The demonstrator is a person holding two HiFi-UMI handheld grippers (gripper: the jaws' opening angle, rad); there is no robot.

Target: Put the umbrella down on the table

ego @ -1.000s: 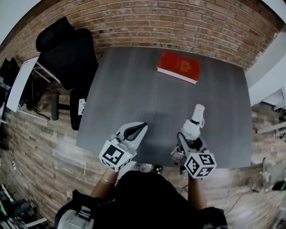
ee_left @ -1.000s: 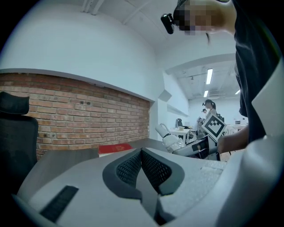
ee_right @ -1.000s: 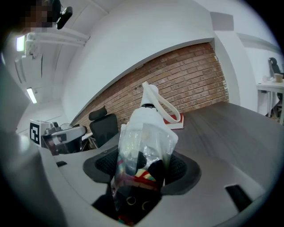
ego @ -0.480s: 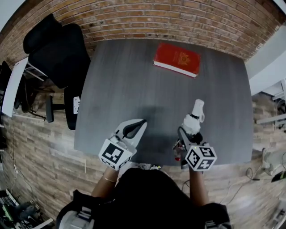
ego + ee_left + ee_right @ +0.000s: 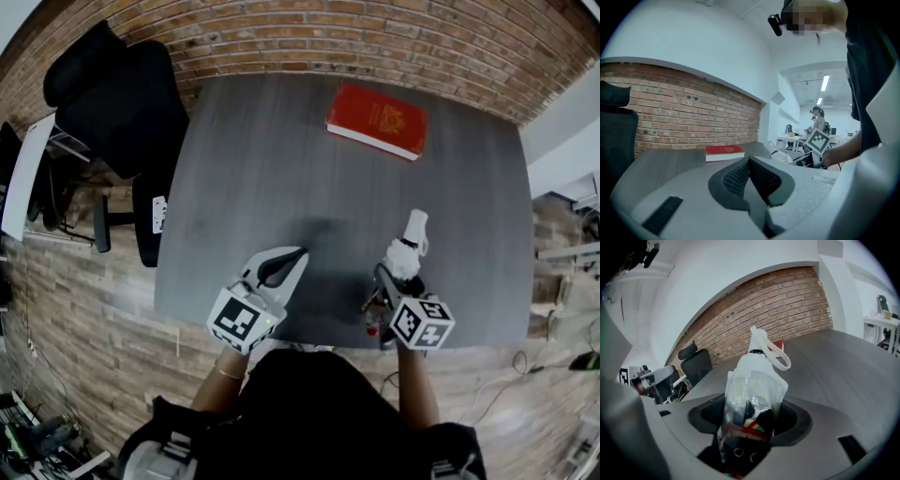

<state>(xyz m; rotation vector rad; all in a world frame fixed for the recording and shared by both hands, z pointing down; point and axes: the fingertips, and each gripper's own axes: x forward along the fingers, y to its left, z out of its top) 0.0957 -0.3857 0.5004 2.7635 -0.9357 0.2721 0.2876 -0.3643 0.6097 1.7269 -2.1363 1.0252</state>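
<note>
A folded umbrella (image 5: 406, 251) in a clear plastic sleeve, with a white handle and loop pointing away from me, sticks out of my right gripper (image 5: 397, 277). It is over the near right part of the grey table (image 5: 281, 169). In the right gripper view both pads are shut on the umbrella (image 5: 752, 394) at its patterned lower end, at my right gripper (image 5: 749, 416). Whether the umbrella touches the table I cannot tell. My left gripper (image 5: 289, 262) hangs over the near left edge. In the left gripper view my left gripper (image 5: 750, 164) has its pads together with nothing between them.
A red book (image 5: 378, 122) lies at the far side of the table, near the brick wall. A black office chair (image 5: 112, 84) stands off the table's far left corner. Another person stands far off in the room beyond (image 5: 816, 119).
My right gripper has sunk a little toward the table with the umbrella still in it. The left gripper has drifted slightly and stays shut.
</note>
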